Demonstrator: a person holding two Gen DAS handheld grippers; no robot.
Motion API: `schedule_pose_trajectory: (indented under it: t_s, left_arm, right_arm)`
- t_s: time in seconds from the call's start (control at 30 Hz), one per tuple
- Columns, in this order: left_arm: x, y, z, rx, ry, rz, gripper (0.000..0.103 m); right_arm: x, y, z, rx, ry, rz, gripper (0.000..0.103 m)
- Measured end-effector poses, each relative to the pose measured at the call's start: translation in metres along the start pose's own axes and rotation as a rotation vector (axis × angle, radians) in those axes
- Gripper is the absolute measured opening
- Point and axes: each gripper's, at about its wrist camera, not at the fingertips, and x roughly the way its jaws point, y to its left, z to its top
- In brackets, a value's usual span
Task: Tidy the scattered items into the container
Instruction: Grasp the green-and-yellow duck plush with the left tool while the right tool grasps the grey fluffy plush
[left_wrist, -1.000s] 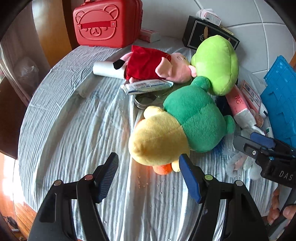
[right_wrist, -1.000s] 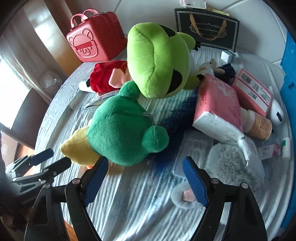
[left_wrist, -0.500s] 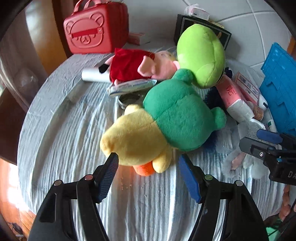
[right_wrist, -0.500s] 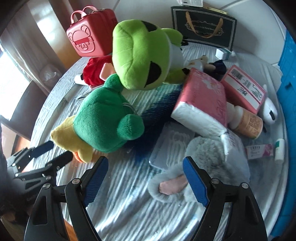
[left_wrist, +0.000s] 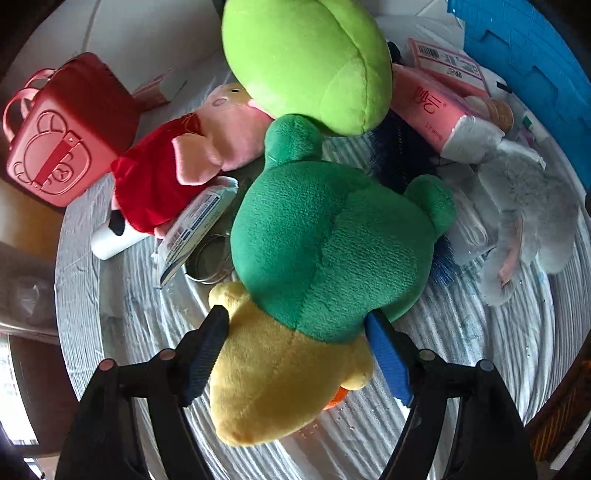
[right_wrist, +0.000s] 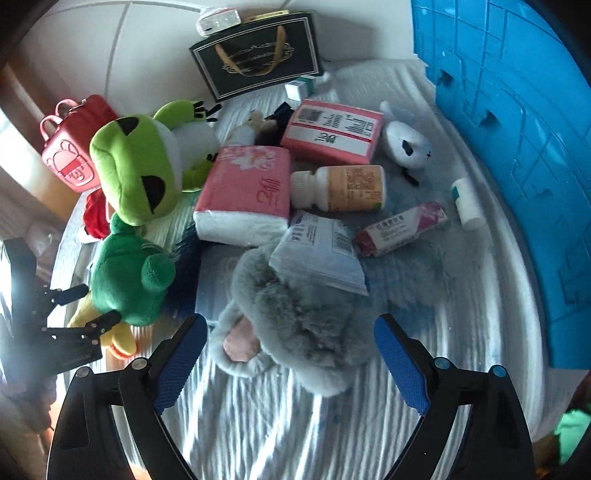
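Observation:
A plush duck with a dark green body and a yellow head lies on the striped cloth. My left gripper points down over it, and the head sits between its opening jaws; the pads do not press on it. In the right wrist view the left gripper straddles that same duck. My right gripper hovers over a grey furry slipper, which lies between its opening jaws without being gripped. A blue crate stands at the right edge.
Around them lie a lime frog plush, a pig plush in red, a pink tissue pack, a pink box, a bottle, a white pouch and a pink tube. A red case and a black gift bag stand at the back.
The left gripper rolled, came down around the duck's yellow head and spread wider. The right gripper slid right from the duck to over the grey slipper and also spread wider.

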Motion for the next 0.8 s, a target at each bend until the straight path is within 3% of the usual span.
schedule_pose_trajectory:
  t_s: [0.2, 0.37, 0.4, 0.43, 0.47, 0.5, 0.63, 0.73, 0.8]
  left_arm:
    - [0.010, -0.004, 0.014, 0.005, -0.013, -0.076, 0.082]
    - [0.013, -0.009, 0.014, -0.063, -0.051, -0.066, 0.082]
    - [0.011, -0.009, 0.013, -0.082, -0.056, -0.068, 0.081]
    - [0.009, -0.008, 0.011, -0.097, -0.063, -0.071, 0.080]
    - [0.006, -0.008, 0.009, -0.109, -0.067, -0.074, 0.078]
    - [0.004, -0.007, 0.007, -0.120, -0.068, -0.077, 0.077]
    - [0.009, -0.004, 0.003, -0.150, -0.062, -0.073, 0.078]
    - [0.011, -0.005, 0.006, -0.180, -0.078, -0.066, 0.080]
    - [0.008, -0.010, 0.003, -0.187, -0.097, -0.048, 0.075]
  right_arm:
    - [0.037, 0.003, 0.006, 0.067, 0.048, -0.049, 0.097]
    - [0.074, 0.012, 0.012, 0.019, 0.076, -0.079, 0.097]
    - [0.081, 0.013, 0.012, 0.012, 0.083, -0.082, 0.093]
    - [0.084, 0.014, 0.012, 0.002, 0.094, -0.089, 0.084]
    - [0.085, 0.015, 0.010, -0.010, 0.111, -0.079, 0.067]
    - [0.085, 0.016, 0.007, -0.015, 0.124, -0.063, 0.062]
    - [0.081, 0.018, -0.002, -0.041, 0.139, -0.050, 0.058]
    - [0.086, 0.015, 0.001, -0.042, 0.124, -0.045, 0.066]
    - [0.092, 0.016, -0.001, -0.062, 0.124, -0.049, 0.063]
